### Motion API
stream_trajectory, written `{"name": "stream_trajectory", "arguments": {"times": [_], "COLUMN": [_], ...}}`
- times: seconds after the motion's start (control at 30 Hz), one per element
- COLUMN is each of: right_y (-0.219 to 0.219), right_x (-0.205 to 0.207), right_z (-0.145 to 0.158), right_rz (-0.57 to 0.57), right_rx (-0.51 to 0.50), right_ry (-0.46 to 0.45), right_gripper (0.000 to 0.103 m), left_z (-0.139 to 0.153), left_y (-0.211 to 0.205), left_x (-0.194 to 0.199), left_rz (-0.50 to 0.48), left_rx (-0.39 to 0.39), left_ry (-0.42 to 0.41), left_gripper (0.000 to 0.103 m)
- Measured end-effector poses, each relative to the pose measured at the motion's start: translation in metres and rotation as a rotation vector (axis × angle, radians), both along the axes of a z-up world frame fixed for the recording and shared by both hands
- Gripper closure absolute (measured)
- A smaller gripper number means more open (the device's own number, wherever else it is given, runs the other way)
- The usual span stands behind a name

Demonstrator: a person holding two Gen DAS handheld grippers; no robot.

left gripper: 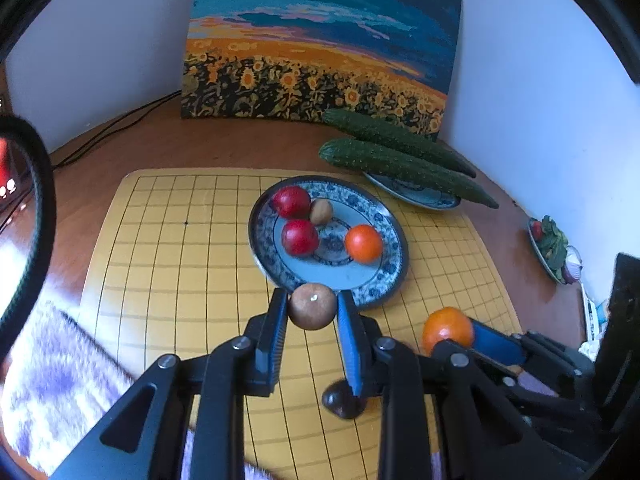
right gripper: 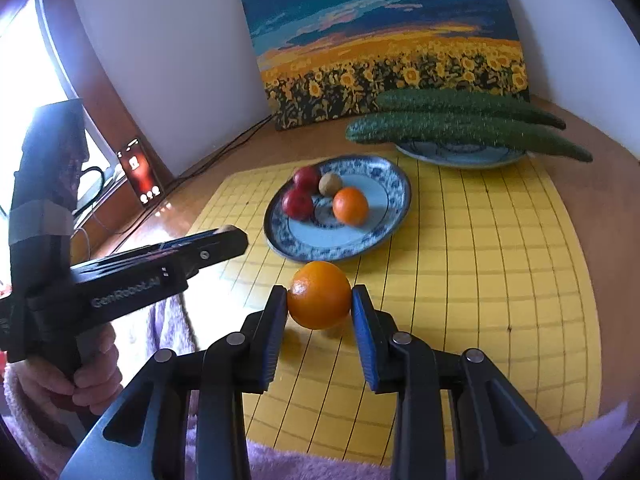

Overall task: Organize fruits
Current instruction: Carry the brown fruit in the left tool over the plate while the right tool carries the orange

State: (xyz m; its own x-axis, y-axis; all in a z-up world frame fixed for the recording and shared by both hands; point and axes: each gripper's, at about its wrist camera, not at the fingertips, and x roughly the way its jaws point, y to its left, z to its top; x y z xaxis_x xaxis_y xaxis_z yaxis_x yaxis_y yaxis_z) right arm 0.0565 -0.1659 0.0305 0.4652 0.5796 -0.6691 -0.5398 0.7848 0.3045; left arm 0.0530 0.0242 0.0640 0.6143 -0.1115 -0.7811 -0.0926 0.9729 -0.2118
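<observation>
Left claw [left gripper: 312,307] angled down, gripping brown fruit [left gripper: 311,306]; right claw [right gripper: 319,307] clamps orange [right gripper: 319,300].

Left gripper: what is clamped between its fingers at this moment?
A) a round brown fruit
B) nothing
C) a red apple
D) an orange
A. In the left wrist view the left gripper is shut on a round brown fruit; the orange sits in the right gripper, and both red fruits lie on the plate.
</observation>
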Motion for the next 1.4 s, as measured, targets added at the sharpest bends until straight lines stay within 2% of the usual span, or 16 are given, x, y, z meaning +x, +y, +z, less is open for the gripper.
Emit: {"name": "stream_trajectory", "arguments": {"times": [0.3, 0.63, 0.87, 1.4], "right_y": [0.002, 0.014, 0.025, 0.036], "right_x": [0.033, 0.080, 0.102, 0.120], "right_z": [0.009, 0.002, -0.010, -0.026], "right_rz": [-0.007, -0.012, 0.013, -0.005], "right_rx": [-0.043, -0.073, -0.068, -0.098], "right_ry": [-0.036, -0.050, -0.028, -0.038], "right_gripper": [0.069, 0.069, 0.069, 0.069], "left_z": [-0.017, -0.029, -0.034, -0.040], "left_y": [-0.007, -0.008, -0.006, -0.006], "left_x": [0.029, 0.042, 0.047, 0.052], "left_rz": [-0.018, -0.017, -0.006, -0.004], "left_rx": [0.012, 0.005, 0.003, 0.025], "left_ry": [0.033, 0.034, 0.028, 0.027], "left_gripper": [0.077, 0.077, 0.077, 0.077]}}
